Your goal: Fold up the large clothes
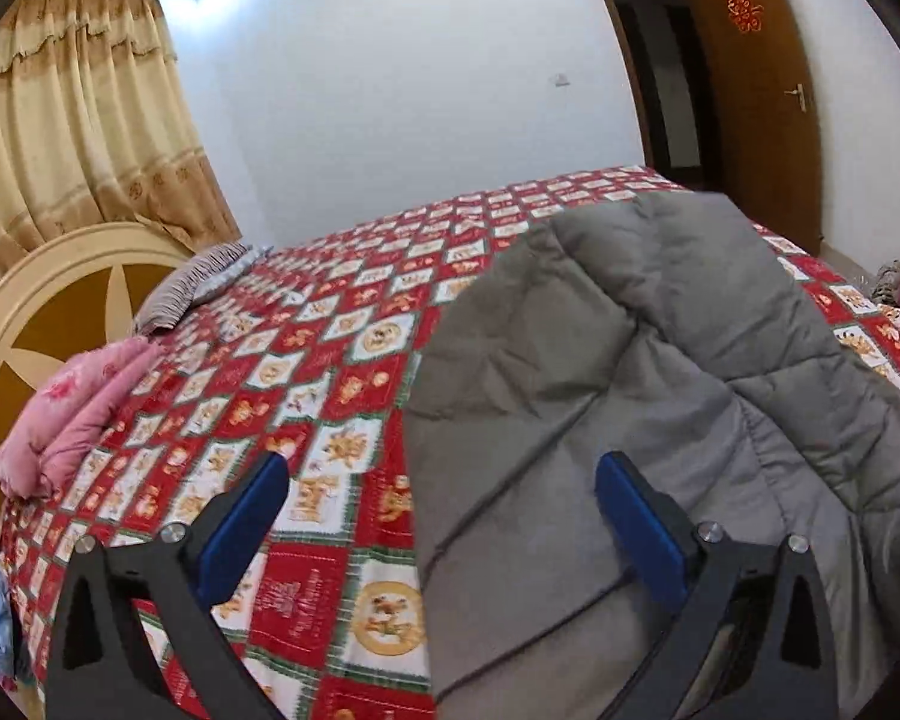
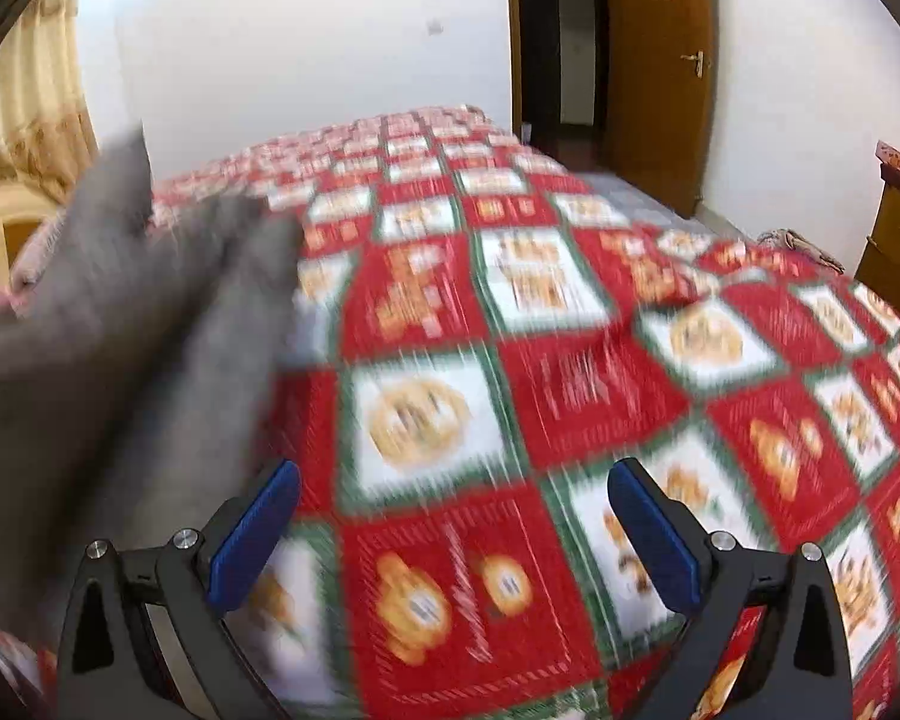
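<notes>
A large grey quilted jacket (image 1: 630, 372) lies spread on a bed with a red, white and green patterned cover (image 1: 306, 360). My left gripper (image 1: 444, 486) hovers over the jacket's near left edge, its blue pads wide apart and nothing between them. In the right wrist view the picture is blurred; the grey jacket (image 2: 120, 360) fills the left side, partly raised. There my right gripper (image 2: 453, 495) stands open over the bed cover (image 2: 570, 360), to the right of the jacket, holding nothing.
A folded pink cloth (image 1: 72, 414) and a striped pillow (image 1: 198, 282) lie by the round cream headboard (image 1: 42, 312). Beige curtains (image 1: 72, 120) hang at the left. A brown door (image 1: 756, 84) stands open at the far right, and a wooden cabinet (image 2: 897, 240) stands past the bed.
</notes>
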`<state>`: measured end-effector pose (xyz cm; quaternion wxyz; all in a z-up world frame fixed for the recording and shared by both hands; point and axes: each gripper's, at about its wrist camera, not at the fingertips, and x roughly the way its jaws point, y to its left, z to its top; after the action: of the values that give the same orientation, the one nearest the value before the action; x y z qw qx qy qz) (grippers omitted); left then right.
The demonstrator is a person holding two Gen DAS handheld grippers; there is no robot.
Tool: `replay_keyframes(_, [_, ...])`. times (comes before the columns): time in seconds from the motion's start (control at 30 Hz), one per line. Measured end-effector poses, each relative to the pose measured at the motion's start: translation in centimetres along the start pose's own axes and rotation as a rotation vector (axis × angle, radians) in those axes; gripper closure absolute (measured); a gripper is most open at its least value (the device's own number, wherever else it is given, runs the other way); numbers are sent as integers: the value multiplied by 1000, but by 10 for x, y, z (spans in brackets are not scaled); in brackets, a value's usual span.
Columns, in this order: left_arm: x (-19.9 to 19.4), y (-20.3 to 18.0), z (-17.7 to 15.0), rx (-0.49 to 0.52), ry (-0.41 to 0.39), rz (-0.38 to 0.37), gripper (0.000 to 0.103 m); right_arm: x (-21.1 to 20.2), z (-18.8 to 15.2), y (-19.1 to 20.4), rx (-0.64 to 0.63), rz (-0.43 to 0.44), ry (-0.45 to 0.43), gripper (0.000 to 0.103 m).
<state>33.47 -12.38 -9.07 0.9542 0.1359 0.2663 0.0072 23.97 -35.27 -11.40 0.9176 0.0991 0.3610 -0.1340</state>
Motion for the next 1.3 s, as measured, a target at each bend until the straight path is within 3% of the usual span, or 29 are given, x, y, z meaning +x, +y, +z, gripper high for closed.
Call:
replay_keyframes(0.13, [7,-14,0,10,32,-49,0,-26,46,36,1,75,-71,1])
replay_keyframes(0.3, [10,-12,8,-10,61,-51,0,-5,84,96,-70,109,-30,1])
replay_keyframes(0.43, [15,-5,6,-41,84,-61,0,6,100,115,-20,137,2,1])
replay_keyframes(0.57, [22,3,9,-83,99,-54,0,20,95,138,-81,85,47,1])
replay_keyframes(0.73, [35,1,10,-96,126,-68,0,44,71,120,-82,33,85,1])
replay_keyframes(0.9, [43,-15,4,-62,143,-108,0,55,50,88,-51,50,87,1])
replay_keyframes(1.13, [43,-28,0,-38,144,-128,0,71,30,74,-40,52,110,1])
replay_keyframes(1.23, [33,-16,9,-57,105,-112,0,61,34,66,-2,50,130,1])
replay_keyframes(1.3, [32,-10,15,-68,86,-89,0,38,47,65,7,40,78,1])
